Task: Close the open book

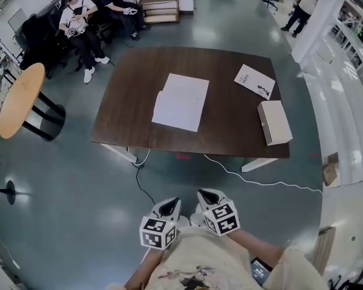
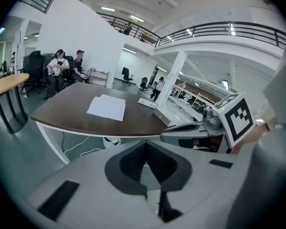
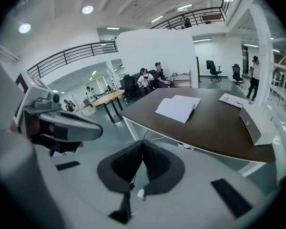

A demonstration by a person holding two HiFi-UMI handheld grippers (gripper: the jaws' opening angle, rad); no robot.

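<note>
The open book (image 1: 181,101) lies flat, white pages up, in the middle of the dark brown table (image 1: 230,132). It also shows in the left gripper view as the open book (image 2: 107,107), and in the right gripper view as the open book (image 3: 177,108). Both grippers are held close to my body, well short of the table's near edge. My left gripper (image 1: 169,204) is shut with nothing in it; its jaws meet tip to tip (image 2: 145,144). Beside it, my right gripper (image 1: 208,194) is likewise shut and empty (image 3: 142,142).
A thin booklet (image 1: 255,81) and a closed white book (image 1: 274,122) lie on the table's right side. A white cable (image 1: 260,177) and a black cable run over the floor under the near edge. A round wooden table (image 1: 21,100) stands left; people sit beyond (image 1: 78,23).
</note>
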